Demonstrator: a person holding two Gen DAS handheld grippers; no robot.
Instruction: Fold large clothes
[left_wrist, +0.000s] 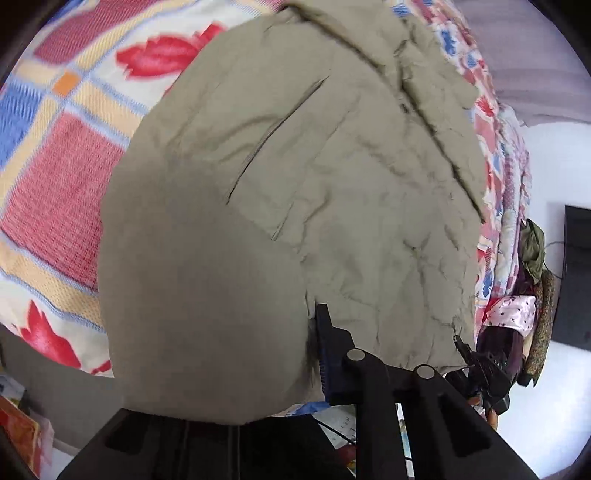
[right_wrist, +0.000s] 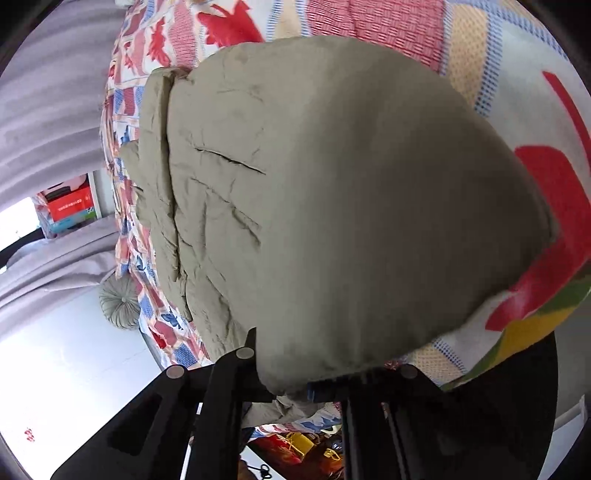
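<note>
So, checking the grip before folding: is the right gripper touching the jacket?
Touching: the right wrist view shows the right gripper with its jaws closed on the khaki jacket's hem.

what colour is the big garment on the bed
Plain khaki-olive garment; clearest in the left wrist view.

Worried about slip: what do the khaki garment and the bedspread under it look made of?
Khaki garment: likely thin woven cotton or a blend, matte, with sharp creases. Patterned bedspread: looks like a coarse, towel-like weave with a visible ribbed grid, matte. Neither looks slick.
</note>
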